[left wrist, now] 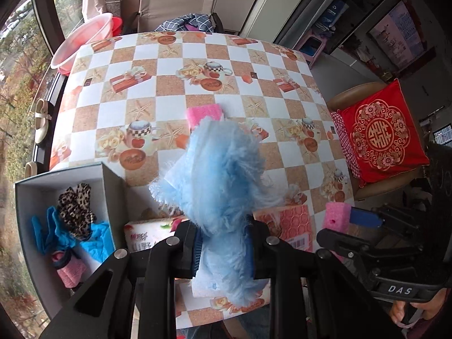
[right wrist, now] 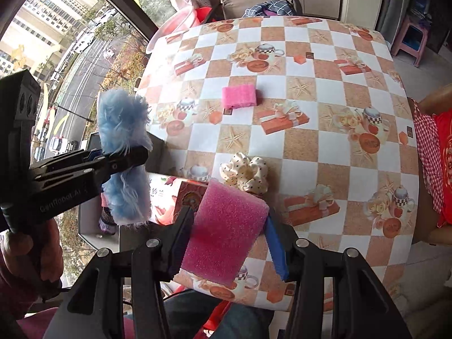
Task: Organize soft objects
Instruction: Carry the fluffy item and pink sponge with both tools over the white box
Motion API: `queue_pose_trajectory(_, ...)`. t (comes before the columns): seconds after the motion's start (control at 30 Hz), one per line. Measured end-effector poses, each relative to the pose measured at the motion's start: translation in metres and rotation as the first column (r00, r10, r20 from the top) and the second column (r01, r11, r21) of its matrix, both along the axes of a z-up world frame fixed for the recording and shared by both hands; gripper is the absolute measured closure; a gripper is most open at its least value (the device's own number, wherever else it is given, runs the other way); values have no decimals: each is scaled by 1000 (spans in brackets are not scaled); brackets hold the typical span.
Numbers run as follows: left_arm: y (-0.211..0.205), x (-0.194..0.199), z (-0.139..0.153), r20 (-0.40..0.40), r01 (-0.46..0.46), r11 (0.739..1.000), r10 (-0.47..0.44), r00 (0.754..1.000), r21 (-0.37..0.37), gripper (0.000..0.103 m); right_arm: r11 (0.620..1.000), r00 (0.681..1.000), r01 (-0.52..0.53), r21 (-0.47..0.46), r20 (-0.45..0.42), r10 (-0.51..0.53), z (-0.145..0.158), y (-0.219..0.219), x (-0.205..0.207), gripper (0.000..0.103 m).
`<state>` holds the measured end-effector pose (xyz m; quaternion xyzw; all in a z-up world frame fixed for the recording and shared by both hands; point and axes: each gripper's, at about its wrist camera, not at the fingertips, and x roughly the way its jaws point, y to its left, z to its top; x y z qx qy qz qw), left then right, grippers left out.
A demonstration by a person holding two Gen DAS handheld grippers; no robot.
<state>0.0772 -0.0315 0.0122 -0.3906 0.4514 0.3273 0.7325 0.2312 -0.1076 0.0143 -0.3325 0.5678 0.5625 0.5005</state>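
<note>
Grey box (left wrist: pixel 60 178) at near left of the surface (left wrist: pixel 175 67), open-topped, already holding a leopard-print scrunchie (left wrist: pixel 75 209), blue fabric (left wrist: pixel 96 240) and a pink knitted piece (left wrist: pixel 69 271); evidently the collecting bin for the soft things. Just right of it, the left claw (left wrist: pixel 223 250) is pinched onto a fluffy blue cloth (left wrist: pixel 217 175), held up off the surface with the pile flopping over both fingers; probably lifted clear so it can be swung left into the box. Tissue packs (left wrist: pixel 147 236) lie beneath it, beside the box. Further right, the right claw (right wrist: pixel 226 243) is closed about a pink sponge block (right wrist: pixel 226 231), squeezed between the blue pads, also raised. Both loads look ready for depositing. Still loose on the surface: a cream polka-dot scrunchie (right wrist: pixel 245 173) just beyond the sponge, and a second pink sponge (right wrist: pixel 239 96) further off toward the middle. Red cushion (left wrist: pixel 381 130) on a chair at far right, apart from the work.
</note>
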Motion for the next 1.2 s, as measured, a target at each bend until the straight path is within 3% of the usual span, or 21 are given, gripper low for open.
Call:
queue_pose_trajectory(0.33, -33, -77, -9, -51, -56, 998, 58, 997, 34, 76, 991, 992, -130, -23, -4, 130, 5, -2, -85, 51)
queue_pose_trajectory(0.6, -38, -132, -15, -95, -151, 986, 157, 983, 68, 76, 965, 964, -262, -16, 33, 263, 12, 8, -148, 51)
queue_pose_trajectory(0.97, -44, -204, -42, -143, -318, 947, 320, 937, 38, 76, 908, 907, -418, -42, 29, 419, 1, 22, -221, 51)
queue_pose_trajectory(1.2, -48, -230, -56, -170, -378, 926, 375, 911, 16, 76, 874, 874, -484, -50, 25, 486, -4, 34, -253, 51)
